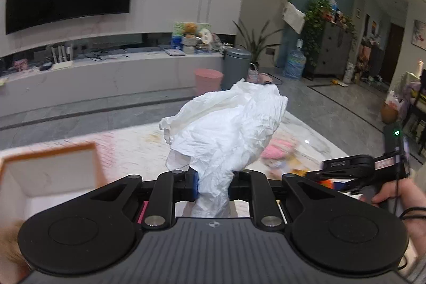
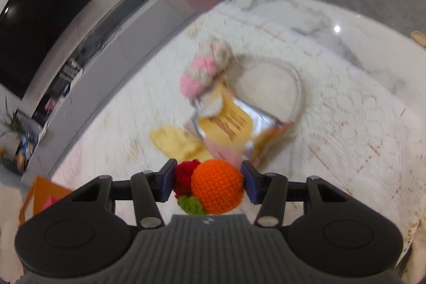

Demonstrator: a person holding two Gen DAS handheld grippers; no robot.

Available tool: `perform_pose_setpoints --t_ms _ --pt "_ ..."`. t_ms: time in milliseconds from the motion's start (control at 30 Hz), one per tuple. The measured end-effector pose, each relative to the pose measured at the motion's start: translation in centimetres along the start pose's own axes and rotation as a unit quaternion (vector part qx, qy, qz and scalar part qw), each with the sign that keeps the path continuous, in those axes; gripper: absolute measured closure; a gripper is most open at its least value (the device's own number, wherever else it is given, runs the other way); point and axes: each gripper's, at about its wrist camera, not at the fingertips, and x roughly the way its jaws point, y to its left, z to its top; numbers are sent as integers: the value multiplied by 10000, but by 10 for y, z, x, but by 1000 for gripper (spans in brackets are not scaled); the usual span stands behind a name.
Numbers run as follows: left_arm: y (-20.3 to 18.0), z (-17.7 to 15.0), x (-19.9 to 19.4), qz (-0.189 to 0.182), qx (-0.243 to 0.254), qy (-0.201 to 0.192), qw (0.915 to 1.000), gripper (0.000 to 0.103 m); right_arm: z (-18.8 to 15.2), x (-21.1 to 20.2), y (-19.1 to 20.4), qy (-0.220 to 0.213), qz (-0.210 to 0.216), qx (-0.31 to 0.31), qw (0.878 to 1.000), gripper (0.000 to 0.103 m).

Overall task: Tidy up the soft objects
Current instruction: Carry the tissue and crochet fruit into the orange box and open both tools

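Here: left gripper [image 1: 213, 185] pinching white crumpled cloth [image 1: 226, 127]; right gripper [image 2: 209, 184] clamped on orange crochet ball [image 2: 217, 186], box [image 1: 50, 175] at 9 o'clock.

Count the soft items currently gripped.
2: white crumpled cloth in the left hand-held gripper; orange crochet ball in the right hand-held gripper. Others lie ungripped on the table.

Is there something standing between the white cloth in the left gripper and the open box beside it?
Nothing visible does. The left gripper holds the crumpled white cloth up in the air, and the orange-rimmed box sits open, low on the left, with no object between them. The box's interior is only partly in view.
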Motion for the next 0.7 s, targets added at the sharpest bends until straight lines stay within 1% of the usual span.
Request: perform_pose_setpoints --t_ms 67,133,233,267,333,400,467,567,633,700 --pt "22 4 -1 352 -25 -99 9993 83 6 2 20 -76 -138 -61 9999 51" --pt "41 5 -3 539 -172 -163 9983 83 12 9 47 -116 -224 -169 9995 51" --pt "73 4 -6 868 -482 -234 9948 83 16 23 94 -21 -254 -387 9989 51" --pt "85 2 -6 927 -651 -269 9932 83 16 29 114 -19 -268 -533 9982 51" --pt "104 -2 -9 932 -924 -257 9910 83 10 39 157 -48 -243 -879 9958 51" --pt "123 -3 -8 1018 -1073 -247 9887 83 1 47 200 -46 -104 -1233 9923 51" --pt "139 -5 -3 1251 -1148 -223 9852 83 -11 53 241 -51 70 -1532 9882 51" --pt "165 -9 5 1515 -1278 -64 9801 83 -35 61 301 -66 350 -2081 9775 51" --pt "183 -15 6 1550 -1511 41 9763 83 -54 67 333 16 526 -2396 9694 51" --pt "195 -23 7 1593 -1613 171 9738 83 -76 72 358 168 722 -2688 9603 51"
